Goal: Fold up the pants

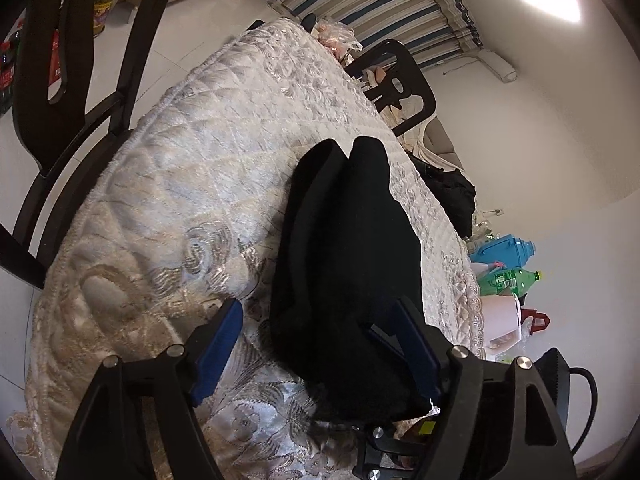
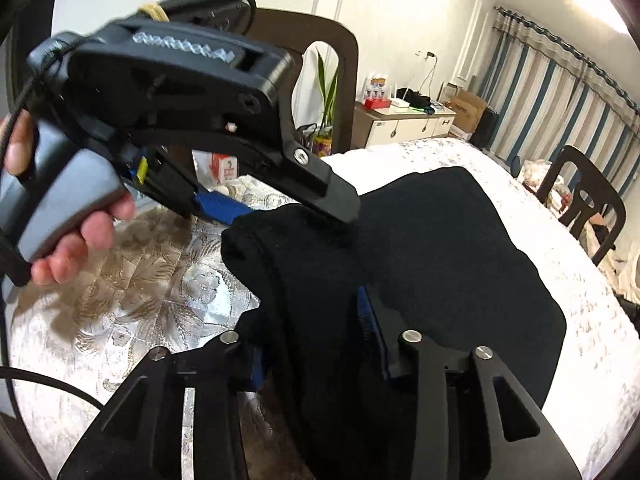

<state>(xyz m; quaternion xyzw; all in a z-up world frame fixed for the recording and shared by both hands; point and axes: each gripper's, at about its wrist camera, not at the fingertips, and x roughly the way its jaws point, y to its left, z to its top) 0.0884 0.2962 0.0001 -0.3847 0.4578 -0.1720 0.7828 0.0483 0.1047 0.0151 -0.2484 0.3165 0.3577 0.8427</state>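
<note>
Black pants lie folded lengthwise on the quilted table cover. My left gripper stands open astride their near end. Its left blue pad is clear of the cloth and its right pad is against it. In the right wrist view the pants spread to the right. My right gripper is shut on a thick fold of their near edge, with the blue pads pressing the cloth. A hand holds the left gripper over the pants' corner.
Dark wooden chairs stand around the table. At the table's far edge sit a blue jug, a green bottle and a white cup. A cabinet and striped curtains are behind.
</note>
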